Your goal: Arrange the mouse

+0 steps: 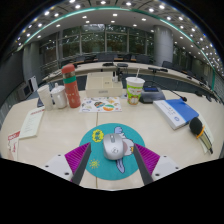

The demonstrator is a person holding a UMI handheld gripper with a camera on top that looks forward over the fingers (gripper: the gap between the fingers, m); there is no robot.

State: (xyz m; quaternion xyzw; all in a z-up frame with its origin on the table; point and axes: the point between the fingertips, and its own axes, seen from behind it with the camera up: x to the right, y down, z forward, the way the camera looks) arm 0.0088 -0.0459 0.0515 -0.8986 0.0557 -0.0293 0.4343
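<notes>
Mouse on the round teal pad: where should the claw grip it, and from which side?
Grip the mouse across its two long flanks, near mid-body where it looks widest, coming straight ahead from its rear end. It lies flat on the teal mouse pad, lengthwise along the fingers and already between the open claw, so closing should pinch the sides.

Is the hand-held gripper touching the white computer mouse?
Cannot tell. In the gripper view the white computer mouse sits between the hand-held gripper fingers, but no clear gap or contact shows.

No legible text, printed sheet (100,103) beyond the mouse (114,148) too small to read, cup (135,90) label unreadable
</notes>
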